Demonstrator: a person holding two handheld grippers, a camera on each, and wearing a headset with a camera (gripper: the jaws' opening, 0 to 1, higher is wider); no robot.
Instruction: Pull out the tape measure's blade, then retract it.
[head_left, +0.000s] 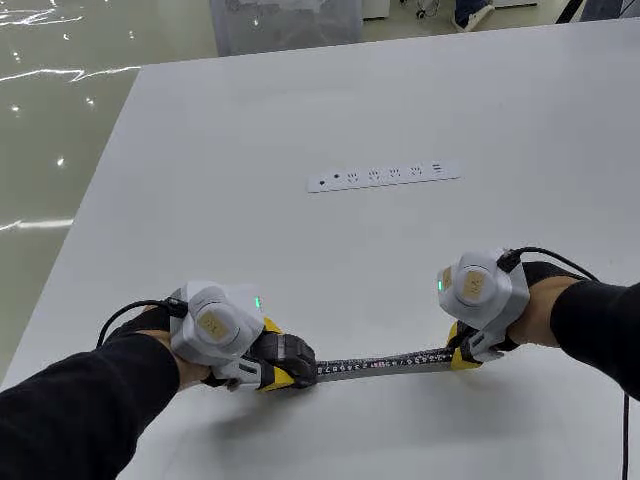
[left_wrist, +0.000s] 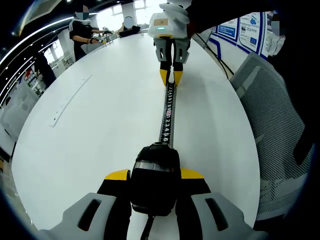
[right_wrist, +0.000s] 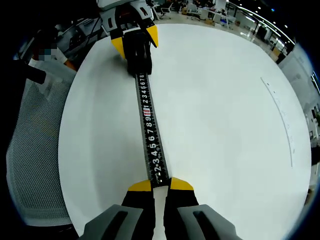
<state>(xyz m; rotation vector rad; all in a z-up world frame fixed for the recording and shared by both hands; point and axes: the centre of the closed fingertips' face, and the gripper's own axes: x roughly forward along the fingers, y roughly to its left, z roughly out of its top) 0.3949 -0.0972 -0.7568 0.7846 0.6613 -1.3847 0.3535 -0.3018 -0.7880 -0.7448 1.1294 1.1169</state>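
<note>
Head view: blade (head_left: 385, 363) out over table (head_left: 300, 120).
Its case (head_left: 296, 358) sits clamped in left gripper (head_left: 274, 353); right gripper (head_left: 459, 350) pinches blade's end.

Black tape measure (left_wrist: 154, 180), blade (right_wrist: 150, 135) extended, seemingly flat

Layout from my headset: my left gripper (head_left: 275, 352) sits at the near left of the table (head_left: 300, 120), its jaws closed around the tape measure case (head_left: 292, 356). My right gripper (head_left: 457, 348) sits at the near right, its jaws pinching the end of the blade (head_left: 385, 364). The blade runs along the tabletop between them, from the case on the left to my right gripper. Behind the blade, well apart from it and toward the table's middle, lies a power strip (head_left: 384, 176). In both gripper views a mesh chair back (left_wrist: 272, 125) stands beside the table's near edge.
</note>
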